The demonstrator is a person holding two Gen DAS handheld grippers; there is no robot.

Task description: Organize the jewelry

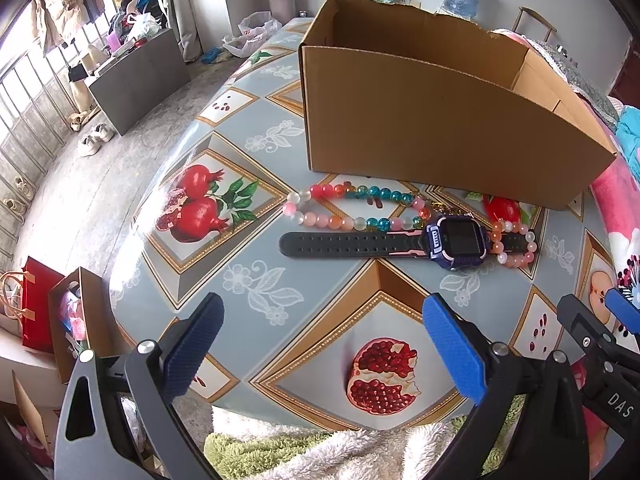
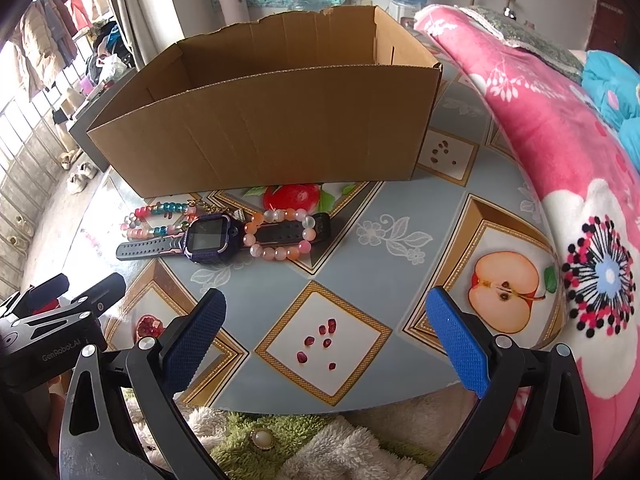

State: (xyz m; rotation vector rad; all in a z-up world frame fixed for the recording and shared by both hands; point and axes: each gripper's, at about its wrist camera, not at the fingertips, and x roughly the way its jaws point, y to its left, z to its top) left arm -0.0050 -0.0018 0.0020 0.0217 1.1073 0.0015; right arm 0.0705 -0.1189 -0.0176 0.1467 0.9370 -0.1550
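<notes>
A purple smartwatch point(image 1: 456, 244) with a black strap lies flat on the table, also in the right wrist view point(image 2: 208, 238). A long string of pink, white and teal beads point(image 1: 352, 206) lies just behind it point(image 2: 160, 218). A small pink-orange bead bracelet point(image 1: 516, 242) lies over the watch's right strap point(image 2: 278, 236). An open cardboard box point(image 1: 440, 120) stands behind them point(image 2: 272, 136). My left gripper point(image 1: 322, 324) is open and empty, near the table's front edge. My right gripper point(image 2: 326, 320) is open and empty, to the right of the jewelry.
The table point(image 2: 400, 208) has a fruit-patterned cover. A pink floral blanket point(image 2: 560, 160) lies along its right side. A fluffy green-white cloth point(image 1: 320, 452) hangs at the front edge. The floor drops off at the left, with bags point(image 1: 44, 312) beside the table.
</notes>
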